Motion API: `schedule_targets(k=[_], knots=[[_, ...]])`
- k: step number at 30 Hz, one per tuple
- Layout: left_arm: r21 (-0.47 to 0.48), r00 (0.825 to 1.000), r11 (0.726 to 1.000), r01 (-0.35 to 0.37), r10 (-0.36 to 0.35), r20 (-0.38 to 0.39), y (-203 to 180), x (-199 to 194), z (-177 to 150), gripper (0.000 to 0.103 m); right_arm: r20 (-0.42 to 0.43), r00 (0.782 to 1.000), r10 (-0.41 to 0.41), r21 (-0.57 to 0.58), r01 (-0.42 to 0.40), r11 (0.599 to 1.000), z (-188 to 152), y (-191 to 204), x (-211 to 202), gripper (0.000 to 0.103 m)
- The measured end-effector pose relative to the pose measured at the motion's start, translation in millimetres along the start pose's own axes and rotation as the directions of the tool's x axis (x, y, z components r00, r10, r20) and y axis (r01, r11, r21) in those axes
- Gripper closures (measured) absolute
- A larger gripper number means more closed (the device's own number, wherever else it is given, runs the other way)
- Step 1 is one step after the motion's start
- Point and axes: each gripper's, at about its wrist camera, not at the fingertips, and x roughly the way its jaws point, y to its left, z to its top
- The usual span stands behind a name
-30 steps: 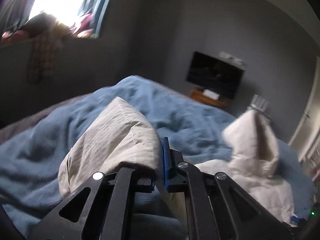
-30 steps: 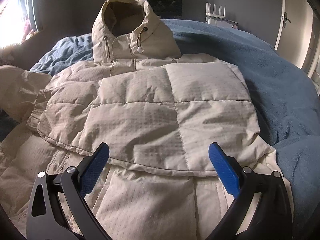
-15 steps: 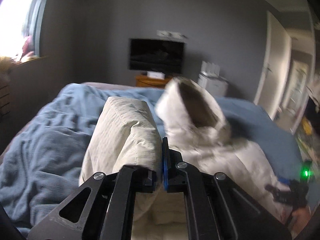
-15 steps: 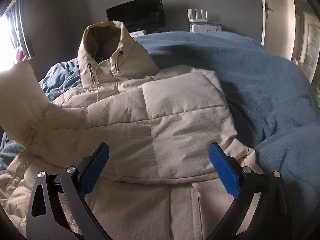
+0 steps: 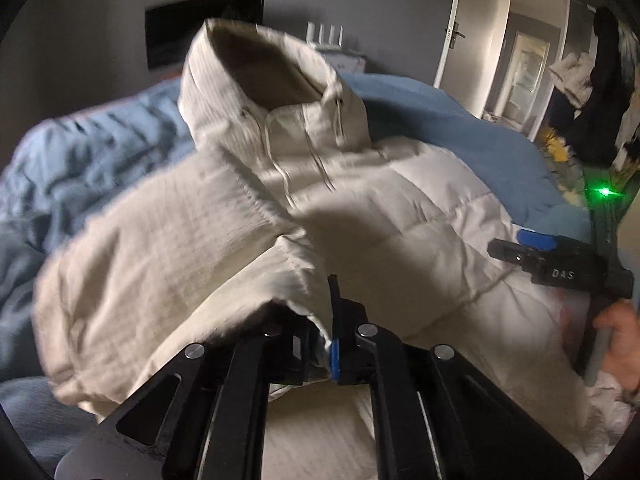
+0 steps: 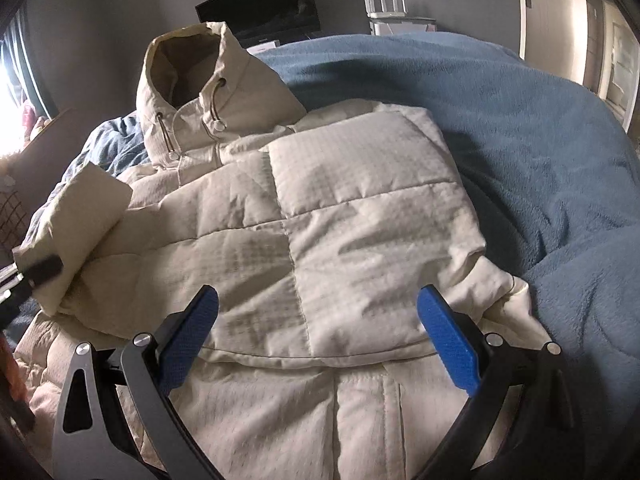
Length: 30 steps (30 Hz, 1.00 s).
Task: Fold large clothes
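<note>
Left gripper [image 5: 326, 344] pinches the cuff end of a cream sleeve [image 5: 168, 264], its jaws closed on the fabric and holding it lifted above the left side of a quilted hooded jacket [image 6: 320, 216]. That jacket lies face up along the middle of a bed, on a blue blanket [image 6: 520, 128], hood [image 6: 188, 80] toward the far edge. Farther right, the right gripper [image 6: 316, 340] hovers over the jacket's lower front, blue pads spread wide apart and holding nothing.

Likely risk: puffy, slippery fabric may slide out of the pinch, or the sleeve may spring back once laid across the chest, since nothing presses it down.

Readable writing: "DAS" in pale letters on the right gripper's black body, seen from the left wrist view.
</note>
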Motion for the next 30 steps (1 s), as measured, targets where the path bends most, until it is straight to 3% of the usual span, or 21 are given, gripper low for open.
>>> schedule_targets(k=[3, 8, 13, 16, 20, 26, 30], knots=[[-0.039, 0.997, 0.998, 0.053, -0.055, -0.057, 3.6, 14.2, -8.6, 0.090, -0.012, 1.000, -0.007, 0.009, 0.007, 1.000, -1.0, -1.7, 3.0, 0.008], [-0.056, 0.994, 0.996, 0.067, -0.072, -0.084, 5.0, 21.3, -13.2, 0.088, -0.023, 1.000, -0.017, 0.007, 0.017, 1.000, -1.9, -2.0, 5.2, 0.008], [-0.054, 0.992, 0.996, 0.070, -0.076, -0.102, 3.3, 21.2, -17.6, 0.067, -0.019, 0.999, -0.029, -0.003, 0.029, 1.000, -2.9, -0.6, 2.4, 0.008], [-0.049, 0.994, 0.997, 0.068, -0.072, -0.084, 1.2, 11.4, -19.4, 0.050, -0.008, 0.999, -0.039, -0.008, 0.039, 0.999, -4.0, -0.4, -3.2, 0.008], [-0.041, 0.996, 0.998, 0.053, -0.056, -0.063, -2.9, -6.0, -19.8, 0.040, 0.001, 0.999, -0.048, -0.022, 0.048, 0.999, -4.8, 3.4, -14.6, 0.008], [-0.085, 1.000, 0.996, -0.008, 0.008, 0.005, 15.5, -51.9, -17.7, 0.038, 0.016, 1.000, 0.025, -0.077, -0.024, 0.997, 11.5, 33.3, -41.4, 0.008], [-0.207, 0.994, 0.976, -0.065, 0.082, 0.073, 57.4, -92.6, -18.8, 0.036, 0.020, 0.995, 0.097, -0.147, -0.093, 0.985, 29.8, 71.5, -60.0, 0.008]])
